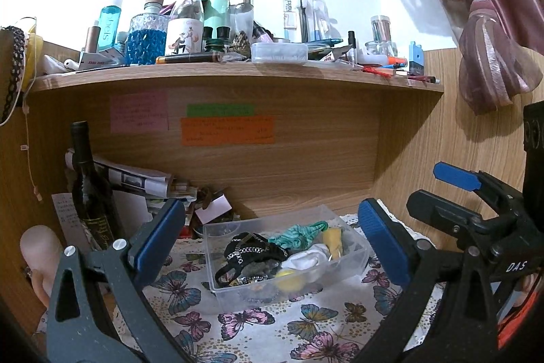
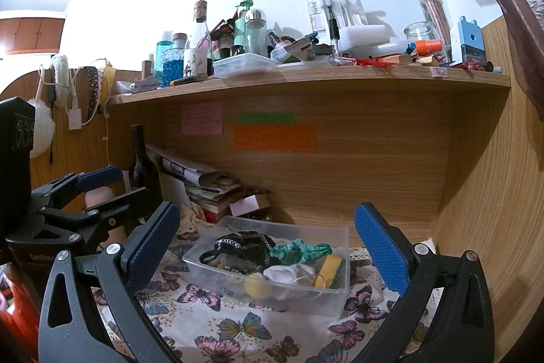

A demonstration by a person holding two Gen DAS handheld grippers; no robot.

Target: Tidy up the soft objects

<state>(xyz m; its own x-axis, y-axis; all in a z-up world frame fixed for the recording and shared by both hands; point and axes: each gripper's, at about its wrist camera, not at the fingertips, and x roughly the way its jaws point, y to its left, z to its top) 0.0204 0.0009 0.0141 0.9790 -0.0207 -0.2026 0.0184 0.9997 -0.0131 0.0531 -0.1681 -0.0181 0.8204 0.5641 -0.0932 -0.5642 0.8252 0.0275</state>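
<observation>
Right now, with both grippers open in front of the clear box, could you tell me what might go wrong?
1. The black chain strap tangles with the teal cord; lifting one may drag the other out.
2. The light clear box could slide on the butterfly cloth.
3. The dark bottle stands close to the left gripper.

A box (image 1: 217,281) sits mid-tabletop (image 1: 258,329), holding socks (image 1: 302,259), a sponge (image 1: 331,240) and a ball (image 1: 289,278). Behind it to the left, a bottle (image 1: 85,193) stands before stacked papers (image 1: 136,179). Overhead, a shelf (image 1: 238,70) carries jars.
</observation>
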